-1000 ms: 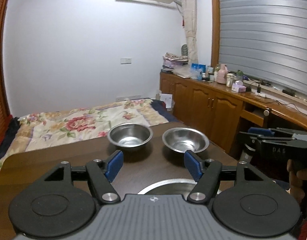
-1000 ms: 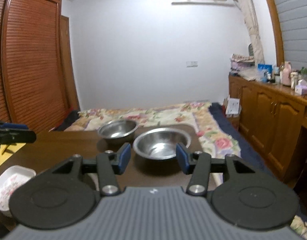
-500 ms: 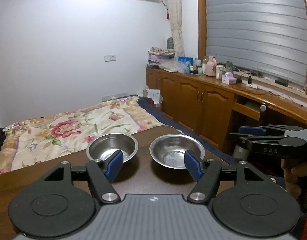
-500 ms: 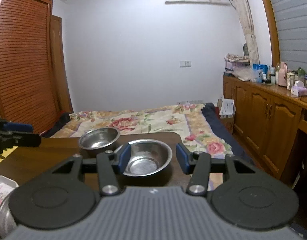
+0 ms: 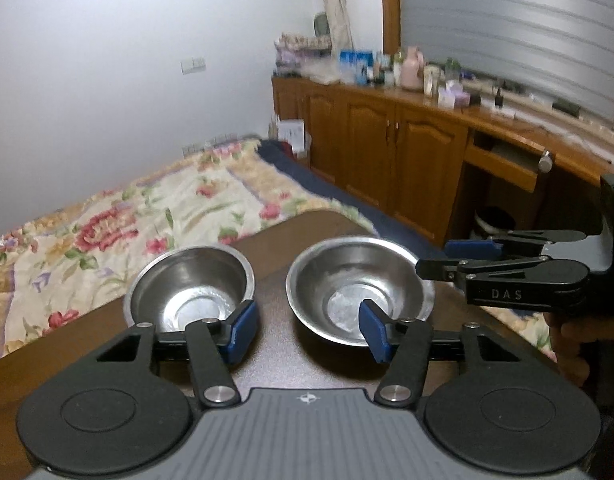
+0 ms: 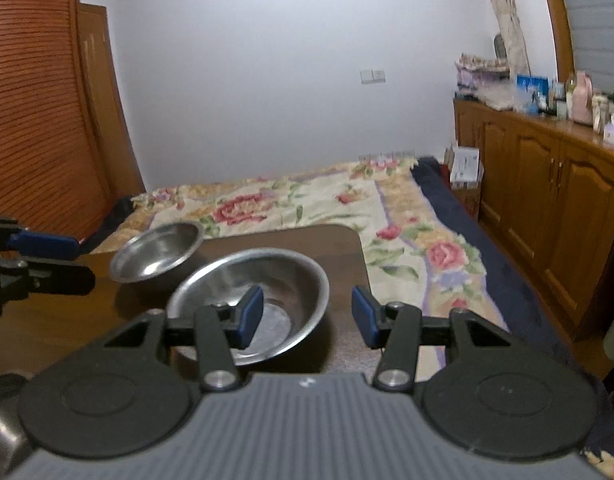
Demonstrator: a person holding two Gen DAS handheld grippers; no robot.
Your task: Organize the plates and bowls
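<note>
Left wrist view showed two steel bowls on the table, side by side but apart. The wide bowl sat just ahead of the right finger of the left gripper, and the small bowl just ahead of its left finger; the gap between the bowls lay straight ahead of the released, empty jaws. In the right wrist view the wide bowl lay ahead of the left finger of the right gripper, whose jaws also stood spread with nothing between them, the left fingertip appearing over the bowl's hollow. The small bowl sat farther out to the left.

Both bowls looked thin, stiff and light, with polished, probably slippery walls. I judged the rim the place to grip, one finger inside and one outside; the sloped wall would likely slide out of a loose pinch, and a nudge could send a bowl skating across the smooth wood. Steel would dent rather than break.

Each gripper's body hid the near table, so any plates there could not be seen. A dull metal shape at the lower left edge of the right wrist view was cut off and unclear. Whether the right fingertip touched the wide bowl could not be told.
</note>
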